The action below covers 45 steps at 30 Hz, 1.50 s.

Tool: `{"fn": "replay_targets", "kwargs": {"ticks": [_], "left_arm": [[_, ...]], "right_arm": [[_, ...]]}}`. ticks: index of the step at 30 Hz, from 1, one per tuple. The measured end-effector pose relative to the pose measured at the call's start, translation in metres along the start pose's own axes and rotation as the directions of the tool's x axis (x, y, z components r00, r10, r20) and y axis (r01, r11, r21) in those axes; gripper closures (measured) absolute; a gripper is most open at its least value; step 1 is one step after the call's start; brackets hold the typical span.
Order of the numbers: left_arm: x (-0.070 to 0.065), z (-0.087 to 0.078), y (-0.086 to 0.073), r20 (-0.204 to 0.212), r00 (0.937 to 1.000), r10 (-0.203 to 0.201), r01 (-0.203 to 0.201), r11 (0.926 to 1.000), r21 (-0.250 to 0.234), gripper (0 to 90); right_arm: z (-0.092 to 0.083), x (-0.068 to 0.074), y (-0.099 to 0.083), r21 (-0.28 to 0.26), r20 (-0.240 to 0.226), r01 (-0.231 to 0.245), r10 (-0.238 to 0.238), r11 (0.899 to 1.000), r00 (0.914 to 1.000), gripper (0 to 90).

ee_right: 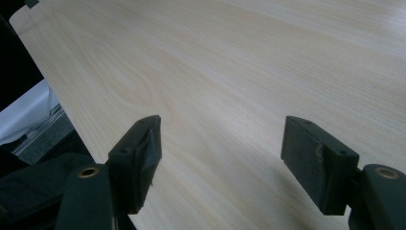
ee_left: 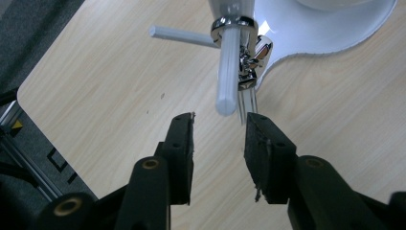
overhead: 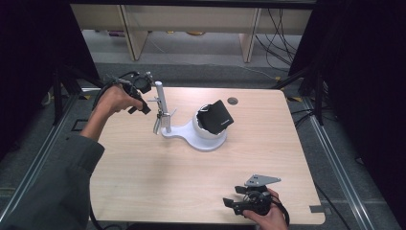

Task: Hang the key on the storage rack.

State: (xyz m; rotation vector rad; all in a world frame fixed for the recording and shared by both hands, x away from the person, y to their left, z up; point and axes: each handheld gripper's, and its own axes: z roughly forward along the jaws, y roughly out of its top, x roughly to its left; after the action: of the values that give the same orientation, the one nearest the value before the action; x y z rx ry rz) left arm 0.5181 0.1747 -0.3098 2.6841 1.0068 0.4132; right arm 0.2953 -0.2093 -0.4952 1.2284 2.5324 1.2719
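The left gripper is hovering at the far left of the surface, just left of a white stand near the middle. Its fingers are standing partly open with nothing between them, their tips just short of the stand's upright post and the small metal pieces hanging from a peg; what those pieces are is hard to tell. A black object is sitting tilted in the stand's bowl, right of the post. The right gripper is resting at the near right edge, well apart from the stand, its fingers standing wide open over bare wood, holding nothing.
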Motion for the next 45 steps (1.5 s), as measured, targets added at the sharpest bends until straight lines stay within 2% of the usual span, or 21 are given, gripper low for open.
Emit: {"fn": "replay_targets", "kwargs": {"ticks": [3,4,6,7,10,15,18,19,22,24,27,34,35,36,37,38,40,41,42,44,45], "left_arm": [[-0.001,-0.002,-0.004,-0.003,1.0000,-0.008,0.008,1.0000,-0.006,57.1],[-0.001,-0.002,-0.005,0.003,1.0000,0.000,0.000,1.0000,-0.009,55.8],[-0.001,-0.004,-0.007,-0.004,1.0000,-0.008,0.008,0.9996,-0.028,52.6],[-0.002,-0.005,-0.008,-0.008,0.9999,-0.012,0.011,0.9995,-0.030,49.4],[-0.007,-0.005,-0.011,-0.025,0.9993,-0.028,0.028,0.9993,-0.025,43.8],[-0.013,-0.003,-0.022,0.002,0.9985,-0.054,0.054,0.9975,-0.046,34.6],[-0.013,-0.002,-0.027,0.022,0.9979,-0.060,0.062,0.9960,-0.065,33.1],[-0.012,-0.001,-0.032,0.017,0.9987,-0.048,0.049,0.9946,-0.091,32.0],[-0.014,0.000,-0.039,0.020,0.9990,-0.039,0.040,0.9947,-0.095,30.5],[-0.018,0.003,-0.045,0.025,0.9994,-0.026,0.028,0.9943,-0.103,29.5],[-0.025,0.008,-0.055,0.035,0.9992,-0.017,0.021,0.9932,-0.114,29.0],[-0.043,0.018,-0.070,0.060,0.9981,-0.014,0.023,0.9898,-0.141,27.6],[-0.046,0.019,-0.072,0.064,0.9978,-0.017,0.026,0.9881,-0.151,27.3],[-0.051,0.021,-0.077,0.073,0.9972,-0.020,0.032,0.9857,-0.165,27.2],[-0.053,0.021,-0.079,0.077,0.9969,-0.015,0.028,0.9853,-0.168,27.0],[-0.056,0.022,-0.081,0.082,0.9966,-0.013,0.027,0.9853,-0.169,26.8],[-0.059,0.023,-0.083,0.080,0.9968,-0.006,0.020,0.9843,-0.176,26.3],[-0.062,0.024,-0.086,0.089,0.9961,-0.001,0.016,0.9843,-0.176,26.3],[-0.067,0.025,-0.090,0.098,0.9952,0.005,0.012,0.9837,-0.179,25.5],[-0.069,0.025,-0.092,0.101,0.9948,0.015,0.003,0.9848,-0.174,24.4],[-0.076,0.026,-0.098,0.114,0.9934,-0.014,0.034,0.9835,-0.178,24.4]], "right_arm": [[-0.001,0.000,0.000,-0.001,0.007,-0.005,0.005,1.000,1.0000,31.2],[-0.001,0.003,0.000,0.008,0.002,-0.036,0.036,0.999,0.9994,31.2],[-0.001,0.003,0.000,0.004,0.007,-0.036,0.036,0.999,0.9993,31.2],[-0.001,0.003,0.000,0.000,0.014,-0.021,0.021,1.000,0.9997,31.2],[-0.001,0.003,0.000,0.000,0.009,-0.030,0.030,1.000,0.9995,31.1],[-0.001,0.002,0.000,-0.007,0.003,-0.023,0.023,1.000,0.9997,31.2],[-0.001,0.002,0.000,-0.008,0.002,-0.026,0.026,1.000,0.9997,31.2],[-0.002,0.002,0.000,-0.010,0.002,-0.027,0.027,1.000,0.9996,31.2],[-0.001,0.000,0.000,-0.020,-0.001,-0.019,0.019,1.000,0.9998,31.2],[-0.002,0.000,0.000,-0.015,0.016,-0.022,0.022,1.000,0.9996,31.2],[-0.002,0.002,0.000,-0.012,0.011,-0.034,0.035,0.999,0.9993,31.1],[-0.002,0.000,0.001,-0.012,0.008,-0.015,0.015,1.000,0.9999,31.2],[-0.002,0.001,0.000,-0.009,-0.001,-0.037,0.037,0.999,0.9993,31.2],[-0.001,-0.001,0.001,-0.014,0.009,-0.003,0.003,1.000,1.0000,31.2],[-0.001,0.000,0.001,-0.012,0.004,-0.020,0.020,1.000,0.9998,31.2],[-0.001,-0.001,0.001,-0.017,0.014,0.002,-0.001,1.000,0.9999,31.1],[-0.001,-0.001,0.001,-0.016,0.019,0.004,-0.004,1.000,0.9998,31.2],[0.000,0.001,0.000,-0.009,-0.023,-0.042,0.042,0.999,0.9989,31.2],[-0.003,-0.001,0.000,-0.013,0.013,-0.005,0.005,1.000,0.9999,31.1],[-0.003,-0.001,0.000,-0.014,0.011,-0.010,0.010,1.000,0.9999,31.1],[-0.003,-0.001,-0.001,-0.016,0.003,-0.019,0.019,1.000,0.9998,31.0]]}}
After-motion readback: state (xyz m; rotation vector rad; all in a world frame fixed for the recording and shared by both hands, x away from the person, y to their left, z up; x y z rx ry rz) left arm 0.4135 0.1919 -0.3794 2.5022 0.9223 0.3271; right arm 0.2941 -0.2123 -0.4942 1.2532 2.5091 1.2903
